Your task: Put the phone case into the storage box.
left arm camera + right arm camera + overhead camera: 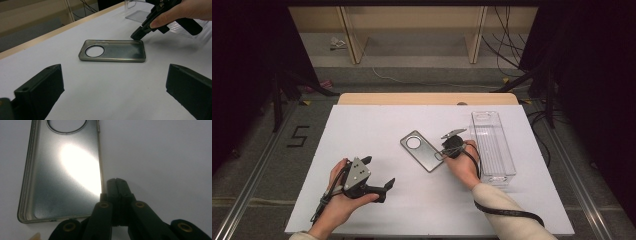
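Closed right hand-held gripper just beside phone case.

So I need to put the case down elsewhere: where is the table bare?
Bare sheet lies between the phone case and the left gripper, and along the far edge behind the case. It is crowded where the right gripper, shut, meets the case beside the clear tray.

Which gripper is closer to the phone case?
Right. The right gripper, jaws shut, is at the corner of the phone case; the left gripper, jaws open, sits well apart, nearer the person.
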